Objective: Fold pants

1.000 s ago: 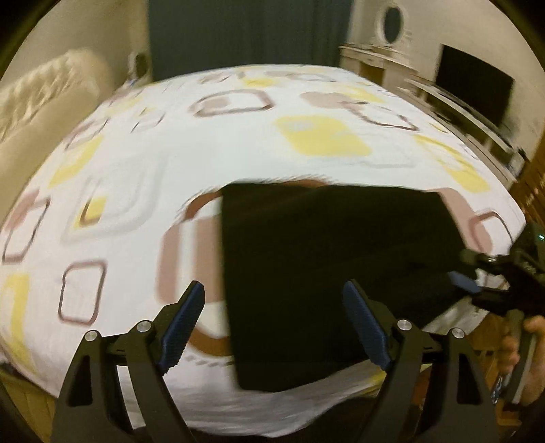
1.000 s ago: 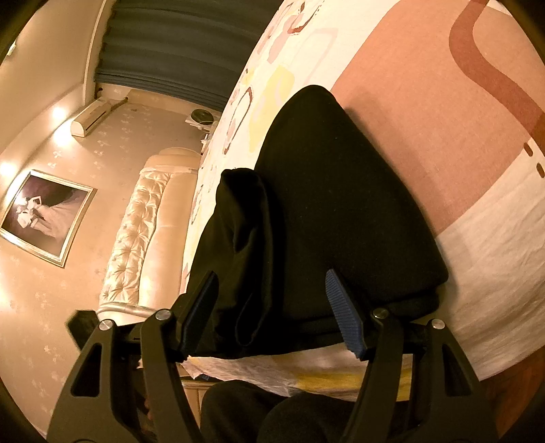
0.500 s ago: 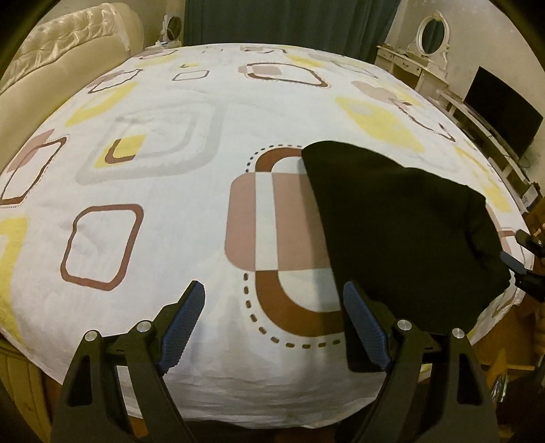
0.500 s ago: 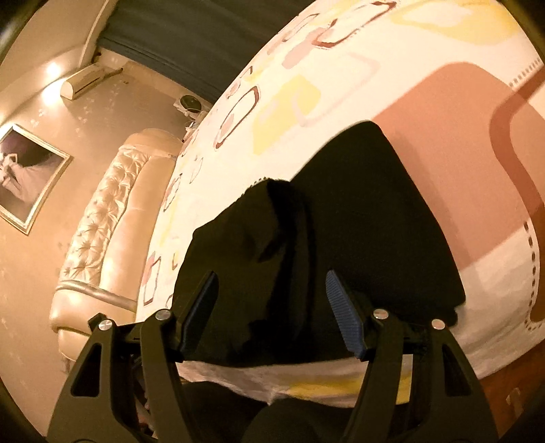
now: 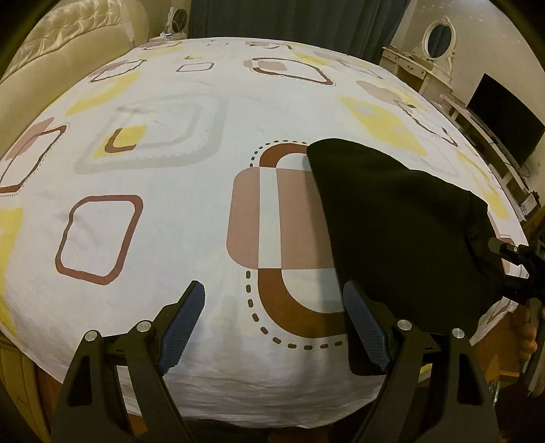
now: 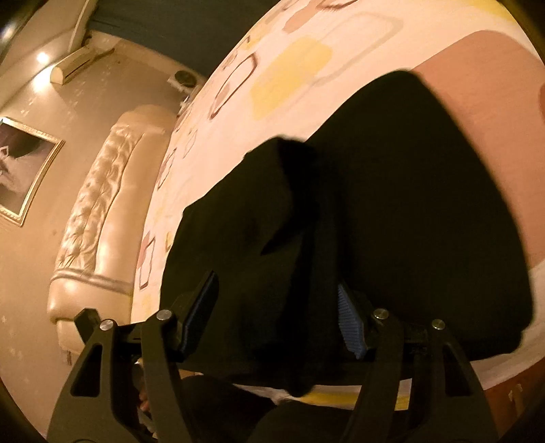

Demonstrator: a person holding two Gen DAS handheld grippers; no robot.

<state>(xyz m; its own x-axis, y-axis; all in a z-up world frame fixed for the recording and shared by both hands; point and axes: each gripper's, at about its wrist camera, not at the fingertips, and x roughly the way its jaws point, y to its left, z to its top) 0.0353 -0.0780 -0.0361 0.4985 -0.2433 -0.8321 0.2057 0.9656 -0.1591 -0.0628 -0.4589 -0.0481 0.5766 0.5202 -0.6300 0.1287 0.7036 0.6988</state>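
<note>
Black pants (image 5: 402, 231) lie folded on the right part of the bed (image 5: 190, 191), which has a patterned sheet; their right end stands lifted off it. My left gripper (image 5: 272, 289) hovers open over bare sheet just left of the pants, with nothing between its fingers. At the right edge of the left wrist view, my right gripper (image 5: 500, 248) meets the raised end. In the right wrist view a thick bunch of the pants (image 6: 391, 204) fills the space between the fingers of the right gripper (image 6: 276, 283), which holds it, and cloth hangs below them.
A padded cream headboard (image 5: 64, 44) stands at the far left, with a dark curtain (image 5: 289, 20) behind the bed. A dresser with an oval mirror (image 5: 439, 34) and a dark screen (image 5: 504, 116) line the right side. The bed's near edge is just below my left gripper.
My left gripper swung left off the pants, which now sit to its right, and has since kept still. The right gripper rose and rolled a little with the bunched cloth still between its fingers.
</note>
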